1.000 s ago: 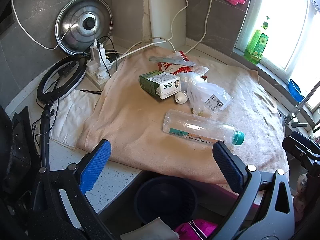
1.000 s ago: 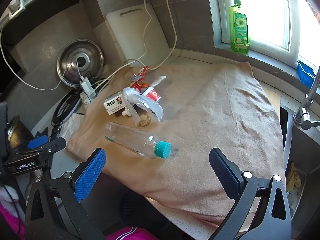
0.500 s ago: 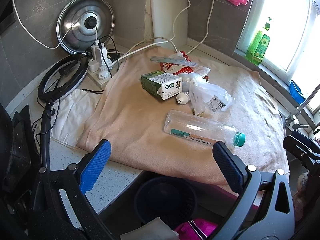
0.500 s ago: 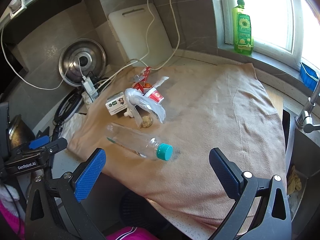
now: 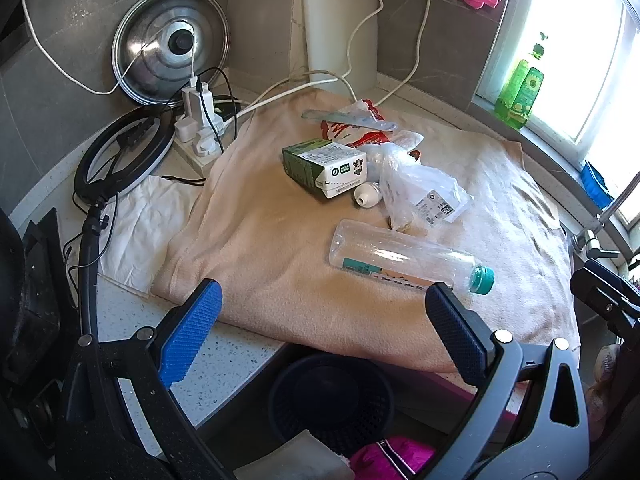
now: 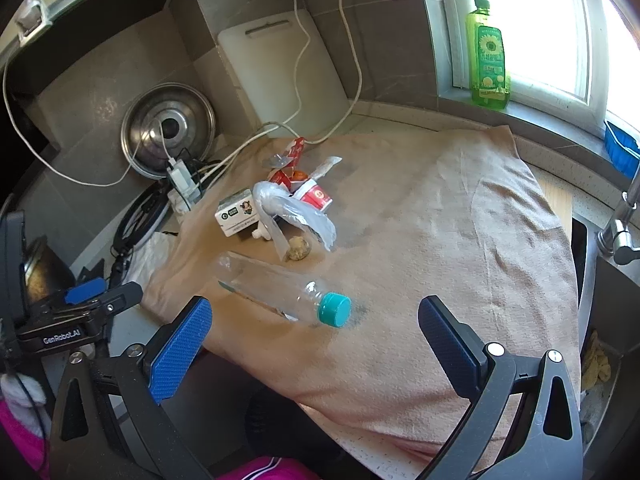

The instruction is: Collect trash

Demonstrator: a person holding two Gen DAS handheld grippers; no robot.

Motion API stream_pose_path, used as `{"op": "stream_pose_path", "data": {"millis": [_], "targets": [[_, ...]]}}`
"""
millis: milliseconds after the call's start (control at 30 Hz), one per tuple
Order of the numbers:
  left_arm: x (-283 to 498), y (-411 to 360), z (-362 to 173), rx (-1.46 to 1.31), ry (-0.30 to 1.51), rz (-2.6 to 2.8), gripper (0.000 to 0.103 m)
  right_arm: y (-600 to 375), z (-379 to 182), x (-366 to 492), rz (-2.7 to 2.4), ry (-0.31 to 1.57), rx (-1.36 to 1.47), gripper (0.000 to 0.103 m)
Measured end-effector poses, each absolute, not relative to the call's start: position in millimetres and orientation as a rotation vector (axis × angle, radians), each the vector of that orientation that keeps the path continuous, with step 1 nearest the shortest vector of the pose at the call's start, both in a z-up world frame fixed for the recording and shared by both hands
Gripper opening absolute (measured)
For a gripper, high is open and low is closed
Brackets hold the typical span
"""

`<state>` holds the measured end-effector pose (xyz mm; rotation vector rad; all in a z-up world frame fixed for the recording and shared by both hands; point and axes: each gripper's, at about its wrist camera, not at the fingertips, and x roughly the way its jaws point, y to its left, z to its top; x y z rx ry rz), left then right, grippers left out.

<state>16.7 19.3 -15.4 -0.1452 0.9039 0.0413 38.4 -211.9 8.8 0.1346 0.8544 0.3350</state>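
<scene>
Trash lies on a beige towel (image 5: pixel 272 264): a clear plastic bottle (image 5: pixel 400 258) with a teal cap, a green and white carton (image 5: pixel 324 168), a clear plastic bag (image 5: pixel 420 192), a small white cap (image 5: pixel 366 196) and red wrappers (image 5: pixel 352 130). The bottle (image 6: pixel 280 290), carton (image 6: pixel 236 216) and bag (image 6: pixel 296 216) also show in the right wrist view. My left gripper (image 5: pixel 320 320) is open and empty, near the counter's front edge, short of the bottle. My right gripper (image 6: pixel 316 340) is open and empty, just in front of the bottle's cap.
A dark round bin (image 5: pixel 332 396) sits below the counter edge. A pot lid (image 5: pixel 172 44), power strip (image 5: pixel 200 132), ring light (image 5: pixel 120 156) and cutting board (image 5: pixel 340 20) stand at the back. A green soap bottle (image 6: pixel 486 56) is on the sill; a faucet (image 6: pixel 620 224) at right.
Both grippers have drifted slightly; the towel and trash sit a little lower and closer in both views. Nothing was grasped.
</scene>
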Motion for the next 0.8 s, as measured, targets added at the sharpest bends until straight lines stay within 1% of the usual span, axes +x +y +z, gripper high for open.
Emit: {"op": "stream_pose_path", "data": {"millis": [333, 600, 733, 800], "targets": [[27, 17, -19, -0.144, 0.919, 0.045, 0.103, -213, 6, 42, 0.371, 0.829, 0.130, 0.102], [40, 32, -41, -0.181, 0.948, 0.097, 0.103, -216, 6, 49, 0.426, 0.771, 0.136, 0.102], [50, 35, -51, -0.194, 0.986, 0.116, 0.103, -212, 0, 57, 0.453, 0.798, 0.101, 0.102], [54, 34, -54, -0.197, 1.003, 0.114, 0.103, -209, -5, 64, 0.480, 0.843, 0.085, 0.102]]}}
